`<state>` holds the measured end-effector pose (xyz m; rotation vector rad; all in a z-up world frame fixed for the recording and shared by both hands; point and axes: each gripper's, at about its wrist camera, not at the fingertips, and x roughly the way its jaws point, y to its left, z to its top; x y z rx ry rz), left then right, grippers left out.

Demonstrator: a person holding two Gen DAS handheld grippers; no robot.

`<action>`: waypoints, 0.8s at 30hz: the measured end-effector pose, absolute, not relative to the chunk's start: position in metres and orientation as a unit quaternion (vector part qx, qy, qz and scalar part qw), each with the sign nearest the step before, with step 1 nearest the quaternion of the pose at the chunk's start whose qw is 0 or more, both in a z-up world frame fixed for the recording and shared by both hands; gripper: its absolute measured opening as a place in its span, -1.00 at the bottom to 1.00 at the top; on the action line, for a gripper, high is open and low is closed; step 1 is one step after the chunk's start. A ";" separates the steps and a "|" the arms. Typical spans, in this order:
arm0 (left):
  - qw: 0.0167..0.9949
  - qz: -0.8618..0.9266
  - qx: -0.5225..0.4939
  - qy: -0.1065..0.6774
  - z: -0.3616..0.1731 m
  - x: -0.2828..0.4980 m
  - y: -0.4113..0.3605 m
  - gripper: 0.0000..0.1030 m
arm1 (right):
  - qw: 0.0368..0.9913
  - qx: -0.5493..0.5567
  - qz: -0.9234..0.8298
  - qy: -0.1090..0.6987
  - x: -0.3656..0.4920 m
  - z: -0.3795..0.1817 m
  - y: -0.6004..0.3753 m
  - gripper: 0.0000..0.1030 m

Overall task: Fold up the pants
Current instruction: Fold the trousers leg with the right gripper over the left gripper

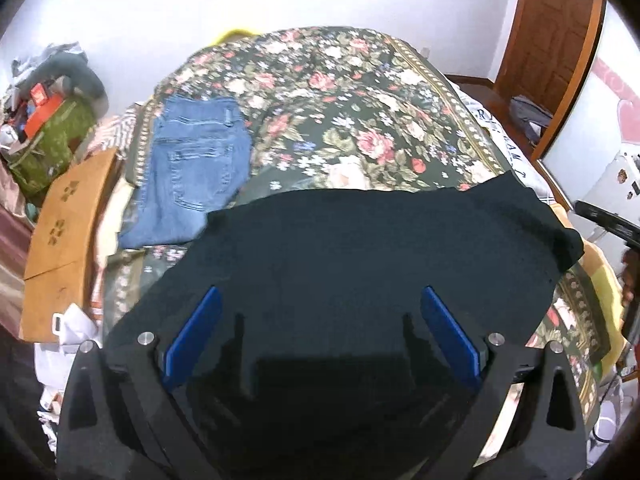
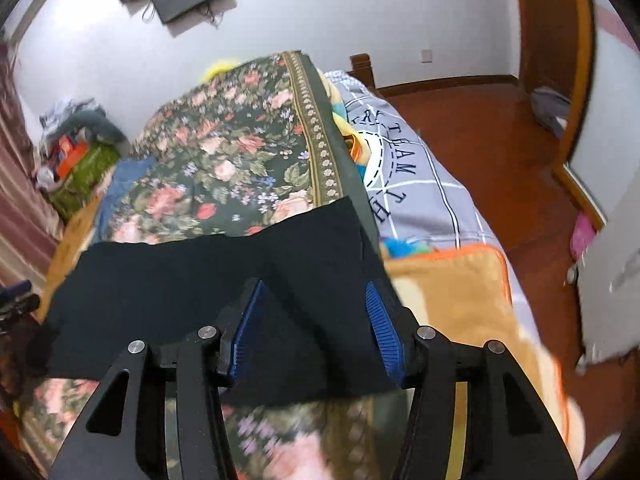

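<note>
My left tongs (image 1: 322,320) hung wide open over the near part of the black pants (image 1: 360,240), both blue pads clear of the cloth as far as I could tell, with nothing gripped. My right tongs (image 2: 314,320) stood about half open over the pants' right end (image 2: 224,280), and nothing was pinched between its pads either. The pants lay flat across the near side of the bed (image 1: 320,92), on the floral cover (image 2: 224,168), already gathered into a broad dark band running left to right, one end reaching the cover's bordered edge. I judged one fold to be laid down and released, with the next fold not yet begun. By my reckoning, the next move called for both tongs to drop to one end of the band, pinch every layer at the two corners, and carry that end over to the other without dragging the lower layers askew. Farther off on the left, folded jeans (image 1: 192,168) rested on the cover, well apart from the pants. Beyond the bed stood the white wall (image 1: 140,8).
</note>
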<state>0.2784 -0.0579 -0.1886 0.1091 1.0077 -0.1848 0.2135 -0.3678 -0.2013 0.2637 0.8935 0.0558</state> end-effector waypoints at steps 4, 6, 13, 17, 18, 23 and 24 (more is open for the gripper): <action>0.860 -0.102 0.060 0.497 -0.202 0.287 -0.073 0.96 | 0.877 0.107 0.038 0.468 0.248 -0.227 -0.373 -0.31; 0.856 -0.103 0.073 0.502 -0.209 0.289 -0.079 0.96 | 0.872 0.091 0.038 0.480 0.264 -0.239 -0.374 -0.39; 0.842 -0.107 0.112 0.516 -0.230 0.289 -0.095 0.96 | 0.858 0.066 0.035 0.508 0.294 -0.262 -0.376 -0.56; 0.843 -0.113 0.111 0.515 -0.233 0.289 -0.098 0.96 | 0.861 0.036 0.041 0.506 0.297 -0.267 -0.370 -0.63; 0.843 -0.113 0.110 0.515 -0.233 0.289 -0.098 0.96 | 0.862 0.027 0.041 0.504 0.296 -0.267 -0.368 -0.65; 0.844 -0.113 0.108 0.514 -0.233 0.289 -0.097 0.96 | 0.874 -0.009 0.039 0.484 0.291 -0.264 -0.362 -0.84; 0.844 -0.112 0.109 0.513 -0.233 0.289 -0.097 0.96 | 0.878 -0.010 0.038 0.477 0.290 -0.260 -0.362 -0.85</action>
